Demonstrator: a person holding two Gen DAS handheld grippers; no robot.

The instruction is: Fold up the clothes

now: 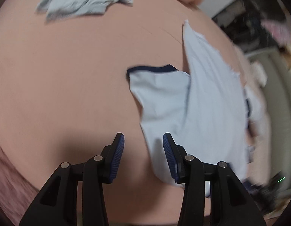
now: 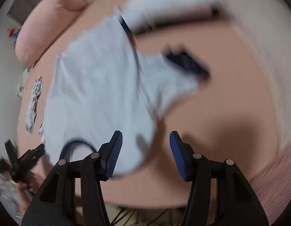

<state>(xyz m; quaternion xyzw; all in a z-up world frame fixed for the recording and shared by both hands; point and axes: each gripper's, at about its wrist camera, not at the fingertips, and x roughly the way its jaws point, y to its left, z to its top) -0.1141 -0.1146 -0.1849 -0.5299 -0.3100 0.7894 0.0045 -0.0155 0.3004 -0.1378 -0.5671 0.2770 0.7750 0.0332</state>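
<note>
Pink sheet point(image 1: 60, 84) covers the bed, smooth and flat. On the left side of the left wrist view, far up on the sheet, a small grey-blue cloth point(image 1: 85, 1) lies crumpled, well apart from everything else. Low in the middle, the left gripper point(image 1: 143, 154) has its blue pads point(image 1: 118, 158) standing apart with nothing between them, only bare sheet. To the right lies the pale blue shirt point(image 1: 207, 103) with dark blue trim on one sleeve. Its edge runs under the right-hand pad, but I cannot tell if they touch.

In the right wrist view, a pink pillow point(image 2: 47, 24) sits up on the left. The same shirt point(image 2: 96, 94) spreads across the middle, all blurry. The right gripper point(image 2: 146, 152) is wide apart too, holding nothing, with the shirt's edge just beside its left pad. More sheet point(image 2: 230, 103) fills the right side.
</note>
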